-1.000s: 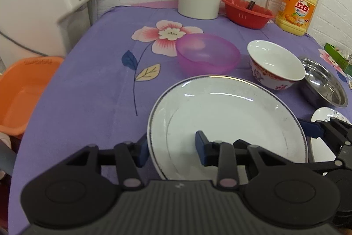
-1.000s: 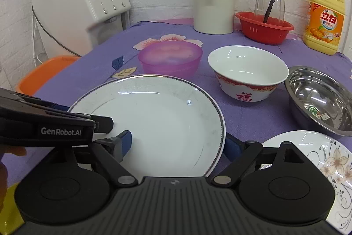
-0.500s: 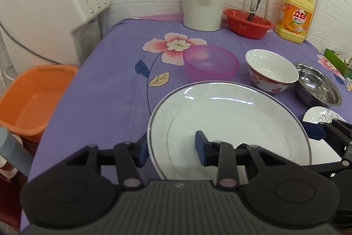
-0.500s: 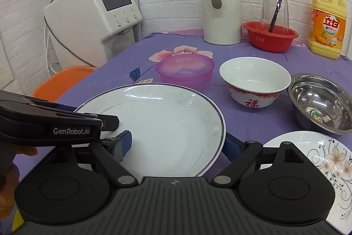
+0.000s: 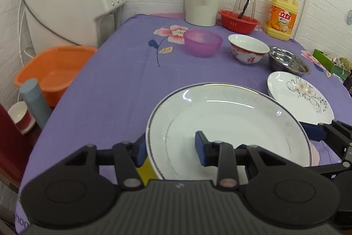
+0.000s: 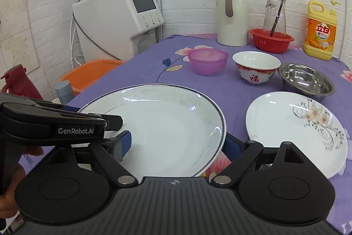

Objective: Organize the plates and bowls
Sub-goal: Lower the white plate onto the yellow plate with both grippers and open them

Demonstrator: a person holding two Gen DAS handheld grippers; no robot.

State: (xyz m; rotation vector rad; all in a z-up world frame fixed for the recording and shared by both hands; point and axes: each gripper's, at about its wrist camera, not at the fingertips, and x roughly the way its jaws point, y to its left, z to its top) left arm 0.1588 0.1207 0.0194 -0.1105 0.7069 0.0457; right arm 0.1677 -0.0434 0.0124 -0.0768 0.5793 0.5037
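Both grippers clamp the big white plate [image 5: 228, 124], held over the near edge of the purple tablecloth [image 5: 123, 89]. Left gripper [image 5: 170, 148] pinches its left rim: one pad on the face, the other under the rim and mostly hidden. Right gripper [image 6: 178, 142] does the same on the right rim, far pad half hidden below. Plate's near edge is cut off by the gripper bodies. Floral plate [image 6: 294, 131] lies flat on the cloth just right, its near rim partly covered. Purple bowl [image 5: 202, 42], china bowl [image 5: 248, 51] and steel bowl [image 5: 288, 61] line up behind.
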